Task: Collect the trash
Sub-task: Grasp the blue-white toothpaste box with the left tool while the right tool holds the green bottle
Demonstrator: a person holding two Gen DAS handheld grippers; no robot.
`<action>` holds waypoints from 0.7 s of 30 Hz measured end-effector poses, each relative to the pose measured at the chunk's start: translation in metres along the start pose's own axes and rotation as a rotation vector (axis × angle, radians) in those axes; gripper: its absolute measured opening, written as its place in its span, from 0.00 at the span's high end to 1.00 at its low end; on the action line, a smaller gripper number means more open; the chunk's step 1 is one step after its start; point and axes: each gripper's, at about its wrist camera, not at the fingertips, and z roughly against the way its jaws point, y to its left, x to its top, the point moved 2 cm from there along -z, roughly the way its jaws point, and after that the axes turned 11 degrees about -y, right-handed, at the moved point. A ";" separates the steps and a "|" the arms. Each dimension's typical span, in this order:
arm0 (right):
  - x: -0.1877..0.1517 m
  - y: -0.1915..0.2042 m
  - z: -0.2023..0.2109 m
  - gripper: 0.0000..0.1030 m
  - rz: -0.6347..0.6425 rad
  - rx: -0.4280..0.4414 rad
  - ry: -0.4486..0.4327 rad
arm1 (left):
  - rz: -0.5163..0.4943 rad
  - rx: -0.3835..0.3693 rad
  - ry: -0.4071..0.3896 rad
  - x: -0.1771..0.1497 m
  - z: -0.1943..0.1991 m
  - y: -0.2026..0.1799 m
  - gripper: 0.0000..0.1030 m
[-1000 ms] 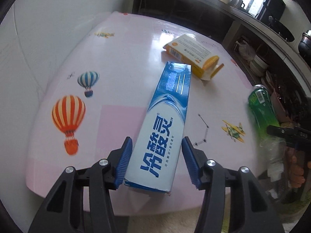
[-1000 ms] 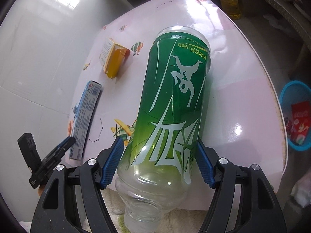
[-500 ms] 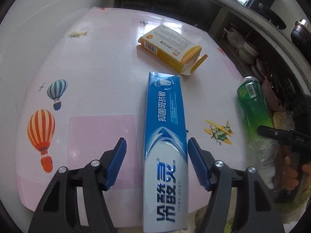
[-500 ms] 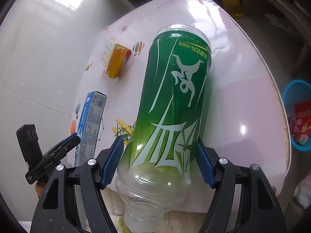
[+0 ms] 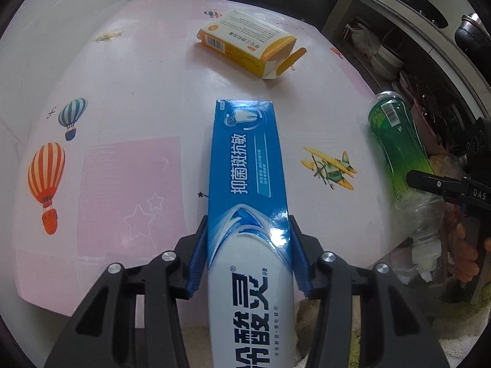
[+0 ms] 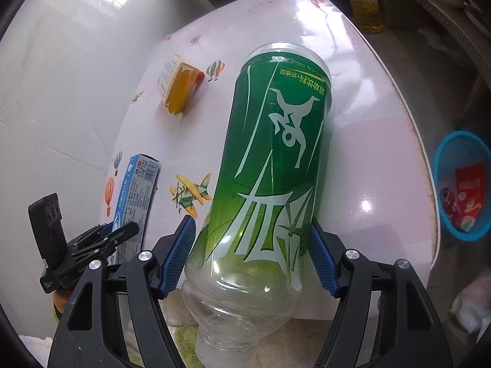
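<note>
Left gripper (image 5: 248, 254): blue pads pressed against both long sides of the blue-and-white cardboard toothpaste box (image 5: 245, 184), which runs straight ahead between its fingers. Right gripper (image 6: 250, 260): pads clamped on the flanks of the green-labelled clear plastic bottle (image 6: 270, 165), neck end nearest the camera, base pointing forward. An open yellow-and-white cardboard carton (image 5: 248, 47) lies on the pink patterned tabletop (image 5: 122, 122), ahead of the left gripper. A blue plastic basket (image 6: 442, 165) stands right of the right gripper.

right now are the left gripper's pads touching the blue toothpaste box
Touching. The left wrist view shows both blue pads of the left gripper pressed flush against the sides of the toothpaste box, no gap on either side.
</note>
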 end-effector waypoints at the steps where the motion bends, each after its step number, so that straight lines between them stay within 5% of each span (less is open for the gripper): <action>1: 0.000 -0.001 0.000 0.34 -0.003 0.000 0.000 | -0.009 0.011 -0.003 0.000 0.001 -0.002 0.54; 21: 0.002 -0.011 -0.006 0.31 -0.069 0.045 -0.027 | -0.131 0.138 -0.041 0.009 -0.024 -0.020 0.55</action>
